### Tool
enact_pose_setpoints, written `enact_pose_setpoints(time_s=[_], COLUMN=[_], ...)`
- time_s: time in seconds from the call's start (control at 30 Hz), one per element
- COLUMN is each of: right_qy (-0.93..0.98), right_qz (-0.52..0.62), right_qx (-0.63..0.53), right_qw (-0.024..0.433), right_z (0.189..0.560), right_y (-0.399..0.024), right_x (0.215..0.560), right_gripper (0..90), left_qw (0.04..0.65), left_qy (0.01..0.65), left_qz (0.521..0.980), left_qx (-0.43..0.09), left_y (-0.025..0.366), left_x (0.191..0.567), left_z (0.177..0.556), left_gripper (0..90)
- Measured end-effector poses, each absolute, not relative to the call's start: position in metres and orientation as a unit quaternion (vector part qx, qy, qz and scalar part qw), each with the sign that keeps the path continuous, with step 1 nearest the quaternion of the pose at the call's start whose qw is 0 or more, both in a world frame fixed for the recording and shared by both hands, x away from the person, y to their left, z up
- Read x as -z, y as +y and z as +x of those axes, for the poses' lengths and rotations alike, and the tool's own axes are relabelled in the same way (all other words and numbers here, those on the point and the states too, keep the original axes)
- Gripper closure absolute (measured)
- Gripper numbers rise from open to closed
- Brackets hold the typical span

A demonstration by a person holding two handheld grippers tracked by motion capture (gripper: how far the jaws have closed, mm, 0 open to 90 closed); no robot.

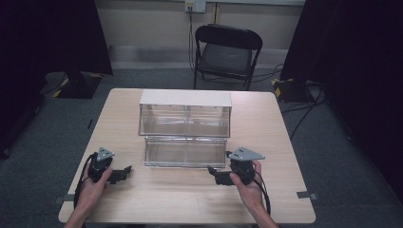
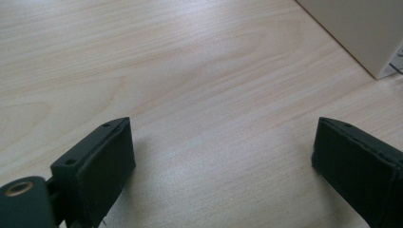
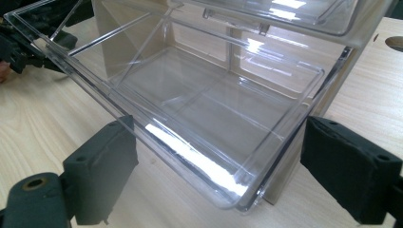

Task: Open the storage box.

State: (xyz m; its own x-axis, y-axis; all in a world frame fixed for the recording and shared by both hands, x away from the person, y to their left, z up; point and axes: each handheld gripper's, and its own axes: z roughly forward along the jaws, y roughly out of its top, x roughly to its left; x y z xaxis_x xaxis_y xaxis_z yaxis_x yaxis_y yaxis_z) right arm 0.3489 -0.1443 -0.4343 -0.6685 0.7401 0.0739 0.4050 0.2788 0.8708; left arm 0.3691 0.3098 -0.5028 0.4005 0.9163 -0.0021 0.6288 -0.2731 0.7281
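Wood table [image 1: 190, 194], grey carpet [image 1: 342, 156].

**Bare recording room, set up like a lab**

Plain wooden bench [image 1: 266, 128] on grey carpet [image 1: 342, 161], black curtains [image 1: 361, 57] hung at both sides. Lone folding chair [image 1: 227, 52] against a pale wall, under a wall socket [image 1: 195, 5]. Loose cables [image 1: 304, 114] across the floor, tape marks [image 1: 306, 194] at the bench edge. No homely furnishings.
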Motion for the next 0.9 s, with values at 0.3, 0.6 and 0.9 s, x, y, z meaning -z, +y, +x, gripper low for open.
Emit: enact_pose_setpoints(time_s=[0.3, 0.6, 0.9], right_qy=[0.777, 0.776, 0.768], right_qz=[0.366, 0.365, 0.381], right_qx=[-0.48, -0.483, -0.48], right_qw=[0.176, 0.177, 0.186], right_z=[0.3485, 0.3486, 0.3484], right_y=[-0.1432, -0.1436, -0.1462], right_x=[0.4307, 0.429, 0.4264], right_gripper=[10.9, 10.9, 14.3], left_qw=[0.332, 0.332, 0.332], left_qy=[0.503, 0.503, 0.503], left_qz=[0.768, 0.768, 0.768], left_qx=[-0.216, -0.216, -0.216], left_y=[0.3098, 0.3098, 0.3098], left_x=[0.5028, 0.5028, 0.5028], left_z=[0.369, 0.369, 0.369], left_gripper=[6.4, 6.3, 6.4])
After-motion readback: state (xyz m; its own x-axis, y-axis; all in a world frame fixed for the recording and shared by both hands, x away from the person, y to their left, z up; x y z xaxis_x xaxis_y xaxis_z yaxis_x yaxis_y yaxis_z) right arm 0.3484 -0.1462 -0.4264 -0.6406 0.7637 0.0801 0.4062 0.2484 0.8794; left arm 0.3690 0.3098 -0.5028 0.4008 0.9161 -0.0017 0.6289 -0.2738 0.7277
